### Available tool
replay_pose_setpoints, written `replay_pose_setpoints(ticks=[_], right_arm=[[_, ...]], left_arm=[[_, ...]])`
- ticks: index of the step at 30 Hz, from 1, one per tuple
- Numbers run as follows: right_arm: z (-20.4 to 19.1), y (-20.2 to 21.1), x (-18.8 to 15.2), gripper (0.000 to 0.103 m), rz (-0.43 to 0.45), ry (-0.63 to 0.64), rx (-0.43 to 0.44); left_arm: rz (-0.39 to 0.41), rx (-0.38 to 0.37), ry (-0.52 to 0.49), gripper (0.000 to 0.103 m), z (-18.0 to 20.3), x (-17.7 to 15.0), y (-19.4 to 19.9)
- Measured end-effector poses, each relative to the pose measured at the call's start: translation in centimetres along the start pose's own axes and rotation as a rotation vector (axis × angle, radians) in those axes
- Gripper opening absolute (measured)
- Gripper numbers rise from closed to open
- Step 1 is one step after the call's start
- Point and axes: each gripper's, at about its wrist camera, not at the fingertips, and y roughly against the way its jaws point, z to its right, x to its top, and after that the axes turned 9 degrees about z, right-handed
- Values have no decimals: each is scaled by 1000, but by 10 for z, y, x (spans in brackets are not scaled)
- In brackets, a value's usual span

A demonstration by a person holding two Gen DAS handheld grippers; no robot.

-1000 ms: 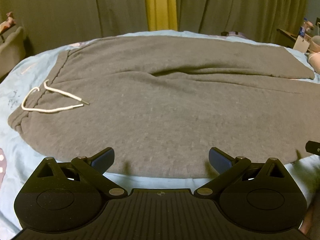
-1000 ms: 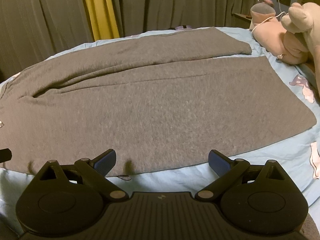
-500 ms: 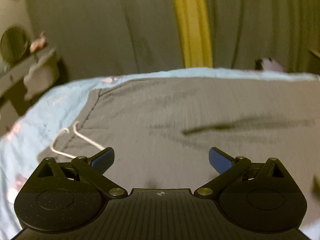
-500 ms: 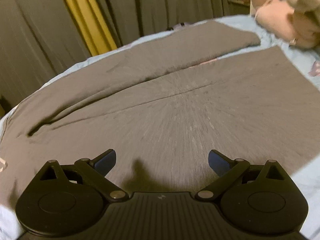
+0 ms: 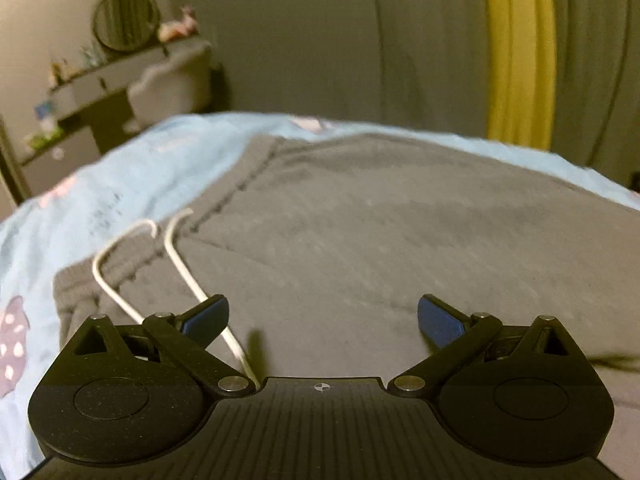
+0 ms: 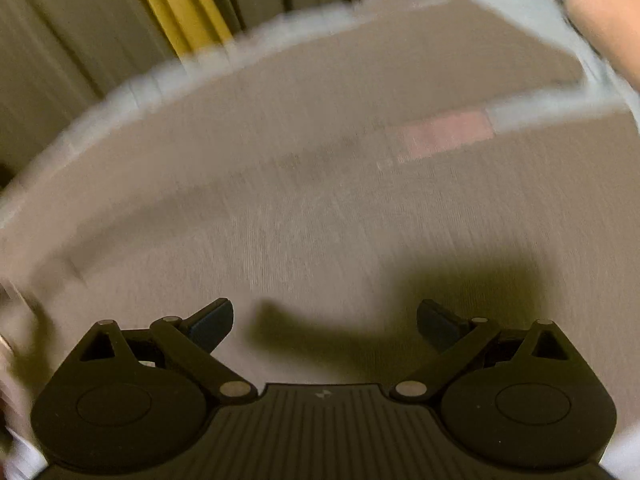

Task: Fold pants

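Note:
Grey sweatpants (image 5: 360, 240) lie spread flat on a light blue bedsheet (image 5: 120, 176). In the left wrist view the waistband (image 5: 236, 184) runs along the left, and a white drawstring (image 5: 176, 256) trails from it under my left finger. My left gripper (image 5: 323, 320) hovers over the hip area, open, with nothing between its fingers. In the blurred right wrist view my right gripper (image 6: 325, 322) is open above the legs of the pants (image 6: 320, 208), its shadow falling on the cloth. Neither gripper holds fabric.
Grey curtains with a yellow panel (image 5: 520, 52) hang behind the bed. A dresser with a round mirror (image 5: 124, 18) stands at the far left. A pink plush toy (image 6: 600, 20) lies at the right edge of the bed.
Both grippers have moved forward from the near edge of the pants to above the cloth. The left view has swung toward the waistband; the right view is motion-blurred. Both stayed open.

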Motion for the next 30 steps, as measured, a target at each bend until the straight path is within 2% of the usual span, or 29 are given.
replay_pose_setpoints(ticks=[2,3,4,5,7,10,14,17,18,20,22,24,28,30], right_arm=[[-10,-23,43,98,95,-23,10],[-13,-39,61,96,113,-24,0],[-15,-59,78,84,117,-33,-20],[-17,-82,94,63,102,-46,-50],[-15,-128,122,44,60,-112,-96],[-7,-171,148,44,75,-213,-140],[0,-194,167,44,122,-295,-225],[15,-210,171,42,115,-396,-262],[19,-212,171,40,123,-419,-259],[22,-214,171,25,146,-427,-291],[28,-219,171,18,144,-449,-316],[33,-225,172,15,155,-490,-321],[28,-224,174,10,149,-436,-342],[26,-221,174,4,163,-413,-355]], left_arm=[[-5,3,10,103,0,-2,-9],[-26,-15,16,103,1,-2,-15],[-49,-39,21,103,2,-5,-19],[-66,-63,29,103,2,-8,-24],[-76,-77,40,103,2,-13,-29],[-65,-83,72,103,-1,-15,-33],[-31,-73,72,103,4,-22,-32],[-11,-62,64,103,6,-24,-30],[-9,-63,69,103,5,-25,-31],[-4,-69,81,103,3,-26,-32],[0,-73,90,103,2,-26,-31],[0,-78,97,103,1,-26,-32],[-7,-86,107,103,-1,-26,-32],[-7,-89,115,103,-2,-26,-33]])
